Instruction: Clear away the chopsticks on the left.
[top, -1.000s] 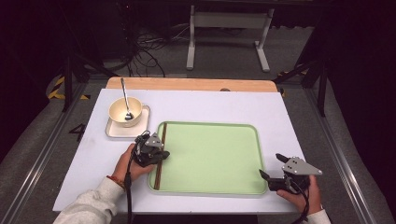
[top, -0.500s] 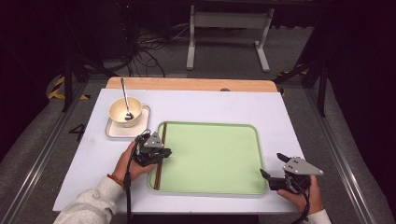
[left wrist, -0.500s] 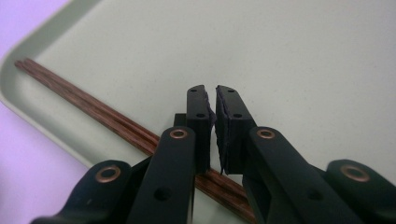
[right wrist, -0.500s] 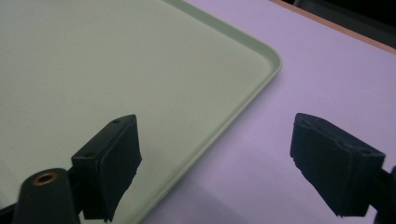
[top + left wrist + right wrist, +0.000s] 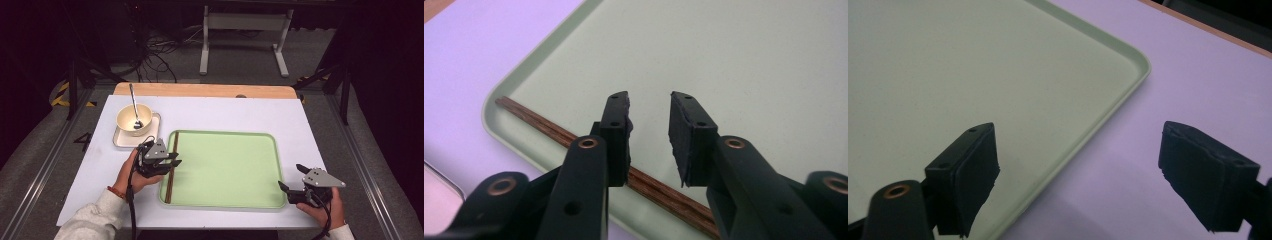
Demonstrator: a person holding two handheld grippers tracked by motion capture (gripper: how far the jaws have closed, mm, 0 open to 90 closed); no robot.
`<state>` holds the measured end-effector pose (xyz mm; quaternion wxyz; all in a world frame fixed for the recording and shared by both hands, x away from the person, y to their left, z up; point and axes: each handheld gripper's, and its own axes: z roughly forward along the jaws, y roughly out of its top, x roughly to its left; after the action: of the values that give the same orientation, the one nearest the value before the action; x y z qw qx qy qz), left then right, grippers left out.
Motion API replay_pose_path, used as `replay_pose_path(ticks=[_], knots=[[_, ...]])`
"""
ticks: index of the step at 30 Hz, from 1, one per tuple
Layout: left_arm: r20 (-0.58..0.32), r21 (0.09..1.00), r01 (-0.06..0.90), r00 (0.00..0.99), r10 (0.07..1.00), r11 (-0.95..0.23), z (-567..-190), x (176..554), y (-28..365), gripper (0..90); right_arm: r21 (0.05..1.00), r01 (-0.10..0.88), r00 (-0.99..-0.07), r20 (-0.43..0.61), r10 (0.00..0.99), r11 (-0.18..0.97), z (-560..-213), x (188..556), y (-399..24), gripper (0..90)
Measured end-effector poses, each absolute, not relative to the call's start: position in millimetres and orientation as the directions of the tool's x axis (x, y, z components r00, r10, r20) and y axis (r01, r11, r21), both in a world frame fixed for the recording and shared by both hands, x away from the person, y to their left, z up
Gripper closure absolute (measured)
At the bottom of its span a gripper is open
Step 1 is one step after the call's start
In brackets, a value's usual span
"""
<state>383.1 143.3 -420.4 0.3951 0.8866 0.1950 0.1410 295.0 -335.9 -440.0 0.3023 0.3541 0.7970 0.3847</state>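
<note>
White table (image 5: 250,115), chopsticks (image 5: 170,172) in tray (image 5: 227,202)

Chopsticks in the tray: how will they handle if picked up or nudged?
The chopsticks look like thin, straight wood: probably stiff and light. They lie flat along the tray edge, so a nudge may roll or slide them on its smooth surface. A pinch by the left claw may split the pair.
</note>
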Motion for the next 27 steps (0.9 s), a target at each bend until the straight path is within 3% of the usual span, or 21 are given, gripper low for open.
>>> replay_pose_path(ticks=[15, 27], knots=[[0.114, 0.810, 0.221, 0.850, 0.515, -0.543, -402, 377, 166, 34.2, 0.827, 0.326, -0.575, -0.211, 0.790, 0.458, -440, 300, -332, 16.7], [0.132, 0.817, 0.239, 0.809, 0.573, -0.525, -394, 375, 185, 23.0, 0.827, 0.318, -0.583, -0.215, 0.783, 0.464, -439, 303, -329, 16.8]])
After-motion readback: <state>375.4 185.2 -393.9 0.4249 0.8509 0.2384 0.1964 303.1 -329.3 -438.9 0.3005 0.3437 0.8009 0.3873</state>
